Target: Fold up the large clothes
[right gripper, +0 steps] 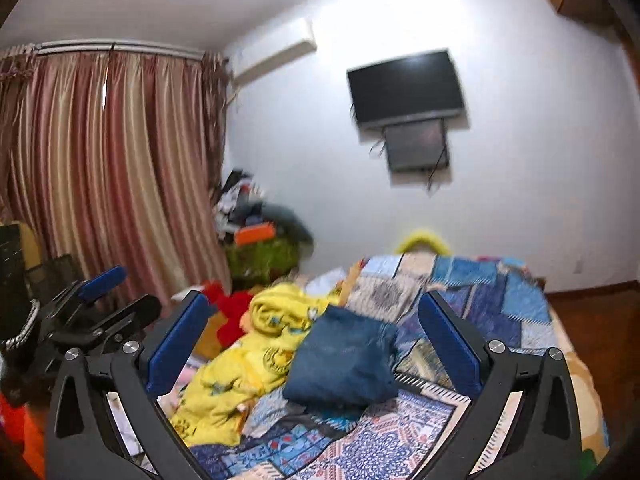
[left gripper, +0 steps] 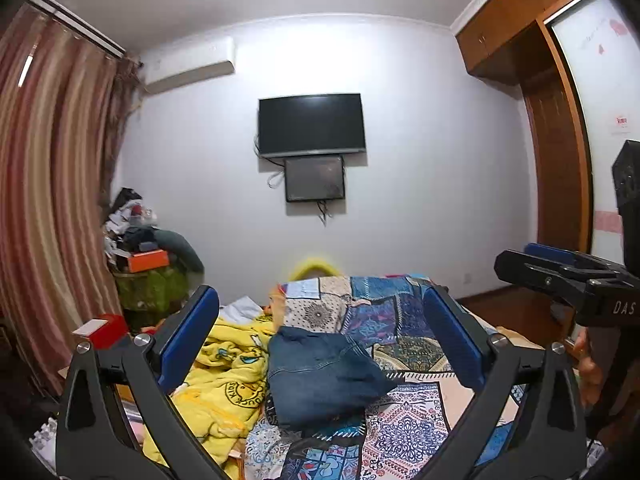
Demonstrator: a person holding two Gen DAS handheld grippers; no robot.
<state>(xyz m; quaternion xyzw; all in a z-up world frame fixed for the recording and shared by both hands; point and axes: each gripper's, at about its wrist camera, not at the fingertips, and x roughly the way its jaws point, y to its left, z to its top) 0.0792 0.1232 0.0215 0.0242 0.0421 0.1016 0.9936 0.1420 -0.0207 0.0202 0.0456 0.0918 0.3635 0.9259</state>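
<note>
Folded jeans (left gripper: 320,376) lie on patchwork quilt (left gripper: 404,420), yellow duck blanket (left gripper: 228,376) touching their left edge. Left gripper (left gripper: 320,344) and right gripper (right gripper: 316,344) both spread wide, empty, above bed. Red item (right gripper: 232,312) beyond blanket, possibly plush; blurred.

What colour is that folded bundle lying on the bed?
Dark denim blue folded bundle; clearest in the left wrist view.

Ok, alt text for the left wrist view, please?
The open left gripper hovers above folded blue jeans lying on a patchwork bedspread, with a rumpled yellow blanket alongside. The right gripper is at the right edge; a wall-mounted TV faces the bed.
</note>
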